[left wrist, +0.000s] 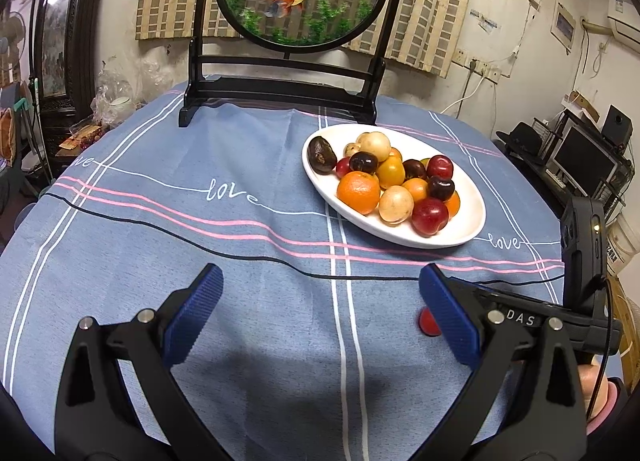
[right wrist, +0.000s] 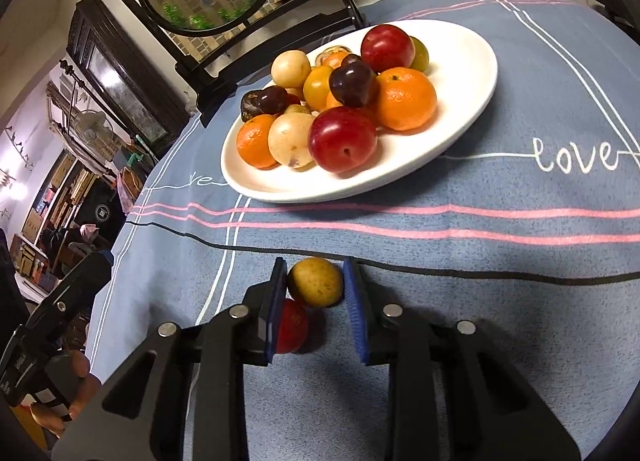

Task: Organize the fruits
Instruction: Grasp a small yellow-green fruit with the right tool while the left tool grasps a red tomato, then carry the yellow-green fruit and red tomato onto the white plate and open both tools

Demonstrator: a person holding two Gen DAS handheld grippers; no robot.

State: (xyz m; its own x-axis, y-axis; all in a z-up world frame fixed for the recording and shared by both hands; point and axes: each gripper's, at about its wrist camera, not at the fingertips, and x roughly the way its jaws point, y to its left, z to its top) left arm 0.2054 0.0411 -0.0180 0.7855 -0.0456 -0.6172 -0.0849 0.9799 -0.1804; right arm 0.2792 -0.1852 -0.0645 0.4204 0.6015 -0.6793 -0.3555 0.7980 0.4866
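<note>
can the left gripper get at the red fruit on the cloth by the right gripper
Probably not cleanly: the red fruit lies against the right gripper, shut on the yellow fruit. The left gripper is open, nearby.

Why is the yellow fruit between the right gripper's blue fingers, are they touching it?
Touching. In the right wrist view, the yellow fruit sits between the right gripper fingers, both pads pressed against its sides.

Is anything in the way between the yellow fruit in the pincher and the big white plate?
Nothing visible blocks it. The yellow fruit sits between the right gripper fingers, and only bare tablecloth with a thin black cable lying flat separates it from the white plate.
</note>
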